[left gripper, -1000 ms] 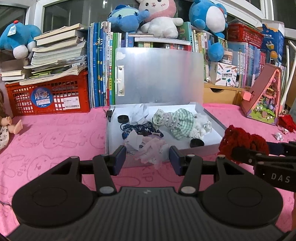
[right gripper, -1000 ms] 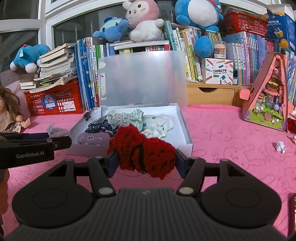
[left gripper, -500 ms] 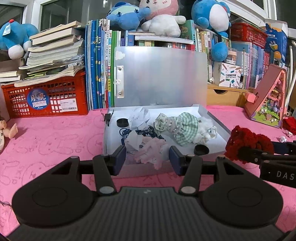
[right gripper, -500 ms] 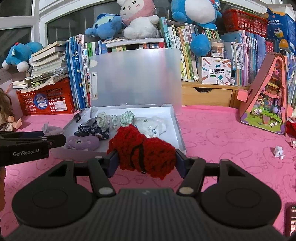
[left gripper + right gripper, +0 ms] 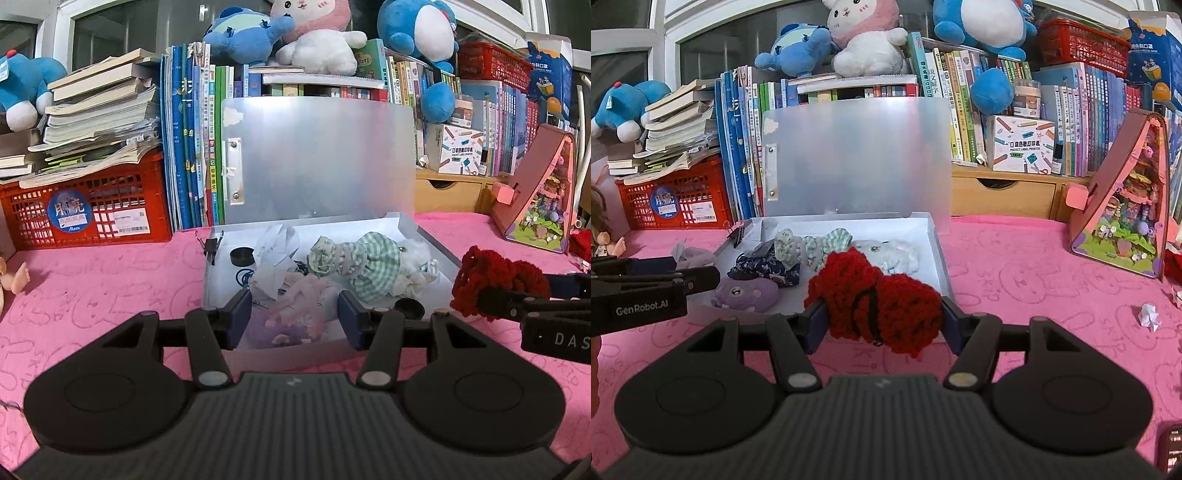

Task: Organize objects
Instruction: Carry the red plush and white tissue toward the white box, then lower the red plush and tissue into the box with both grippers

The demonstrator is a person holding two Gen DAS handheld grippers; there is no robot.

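Right claw (image 5: pixel 882 319) tilted down (level roll), clamping red knit (image 5: pixel 879 301).

A red plastic crate (image 5: pixel 88 210) is sitting at the back left of the pink-clothed table (image 5: pixel 92 280), carrying a slumping stack of paperback books (image 5: pixel 96 122). Beside it, a row of upright blue and green books (image 5: pixel 192 147) is standing, with a blue plush toy (image 5: pixel 798 51) and a pink-and-white plush rabbit (image 5: pixel 864 37) lying on top. A pink triangular miniature house (image 5: pixel 1123 214) is standing at the right.

A home, likely a child's room: plush toys (image 5: pixel 866 35) atop crowded books (image 5: pixel 1082 122), pink tablecloth (image 5: pixel 1034 280).
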